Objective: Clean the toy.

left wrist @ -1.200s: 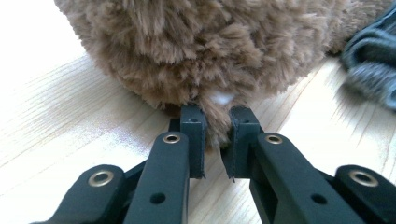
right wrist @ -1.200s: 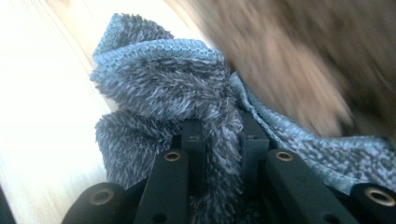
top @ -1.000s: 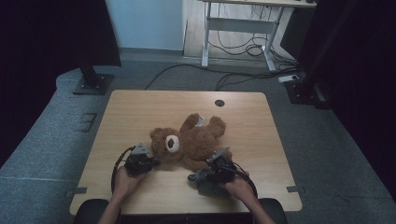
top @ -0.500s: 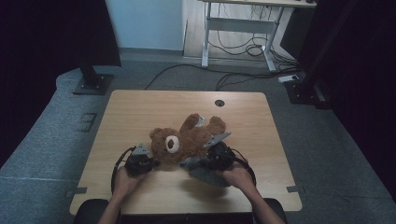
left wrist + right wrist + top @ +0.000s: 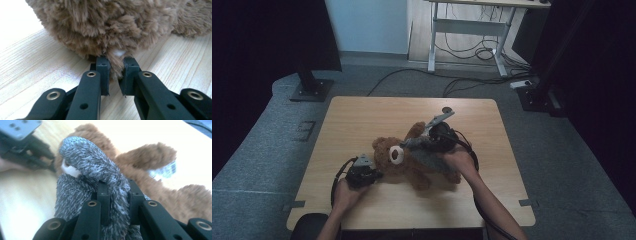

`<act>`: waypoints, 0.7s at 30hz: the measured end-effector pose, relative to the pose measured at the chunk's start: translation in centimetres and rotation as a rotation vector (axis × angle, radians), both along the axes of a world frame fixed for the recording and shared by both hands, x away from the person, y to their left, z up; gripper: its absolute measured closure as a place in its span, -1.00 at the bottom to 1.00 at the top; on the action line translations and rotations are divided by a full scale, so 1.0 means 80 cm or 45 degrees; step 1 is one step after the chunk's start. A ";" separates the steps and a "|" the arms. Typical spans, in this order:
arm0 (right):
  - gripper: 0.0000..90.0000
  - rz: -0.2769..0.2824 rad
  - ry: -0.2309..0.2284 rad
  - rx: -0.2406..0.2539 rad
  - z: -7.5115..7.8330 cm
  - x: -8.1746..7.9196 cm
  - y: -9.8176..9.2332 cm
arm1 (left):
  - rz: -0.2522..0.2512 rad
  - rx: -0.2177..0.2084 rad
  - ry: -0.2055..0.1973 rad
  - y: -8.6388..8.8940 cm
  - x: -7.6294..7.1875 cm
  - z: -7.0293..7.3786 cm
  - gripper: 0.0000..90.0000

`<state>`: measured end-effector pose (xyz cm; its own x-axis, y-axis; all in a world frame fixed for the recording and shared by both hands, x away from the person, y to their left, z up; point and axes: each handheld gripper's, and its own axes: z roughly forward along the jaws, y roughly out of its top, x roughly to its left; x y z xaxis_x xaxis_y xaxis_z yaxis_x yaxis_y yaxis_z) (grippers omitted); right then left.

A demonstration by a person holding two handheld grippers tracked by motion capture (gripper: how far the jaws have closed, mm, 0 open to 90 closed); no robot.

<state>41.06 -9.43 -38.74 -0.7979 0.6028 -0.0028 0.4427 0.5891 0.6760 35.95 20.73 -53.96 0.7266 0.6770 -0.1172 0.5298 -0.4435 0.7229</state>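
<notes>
1. We are looking down at a wooden table (image 5: 362, 120) with a brown bear (image 5: 412, 167) lying near its middle, closer to the person's side.
2. We are seeing the left gripper (image 5: 114, 65) pinching a tuft of the bear's fur, low on the bear and right by the tabletop. Its jaws are standing narrow with the fur squeezed between them.
3. We are seeing the right gripper (image 5: 116, 186) holding a fuzzy grey cloth (image 5: 87, 165) over the bear. Its jaws are narrow too, with the cloth bunched between them.
4. The grey cloth is hanging in front of the bear's body, so it is hiding part of the bear in the right gripper view.
5. A small dark hole (image 5: 446, 109) is sitting in the table, just past the right gripper.
6. Around the table we are seeing grey floor, a black stand (image 5: 310, 89) at the far left, and a desk frame (image 5: 464, 40) with cables behind.
</notes>
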 end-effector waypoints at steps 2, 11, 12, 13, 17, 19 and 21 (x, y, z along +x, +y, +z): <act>0.70 -0.008 -0.011 -0.009 0.002 0.011 0.006 | -0.001 0.000 0.000 0.000 0.000 0.000 0.75; 0.70 -0.032 -0.022 -0.055 -0.001 0.058 0.029 | -0.007 0.009 -0.003 0.001 0.000 0.001 0.75; 0.70 -0.034 -0.021 -0.058 -0.003 0.062 0.032 | -0.005 0.004 0.000 0.000 0.000 0.001 0.75; 0.70 -0.030 -0.019 -0.063 -0.004 0.066 0.035 | -0.007 0.006 0.000 0.001 0.000 0.001 0.75; 0.70 -0.023 -0.013 -0.056 -0.010 0.078 0.049 | -0.005 0.003 0.000 0.000 0.000 0.001 0.75; 0.70 -0.019 0.001 -0.046 -0.014 0.084 0.056 | -0.006 0.005 0.001 0.000 0.000 0.001 0.75; 0.70 -0.007 0.029 -0.022 -0.021 0.091 0.064 | -0.007 0.005 0.004 0.000 0.000 0.001 0.75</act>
<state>48.31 -4.32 -40.43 -0.7943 0.6075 0.0046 0.4612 0.5981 0.6555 35.97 20.73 -53.92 0.7300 0.6735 -0.1166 0.5295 -0.4493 0.7196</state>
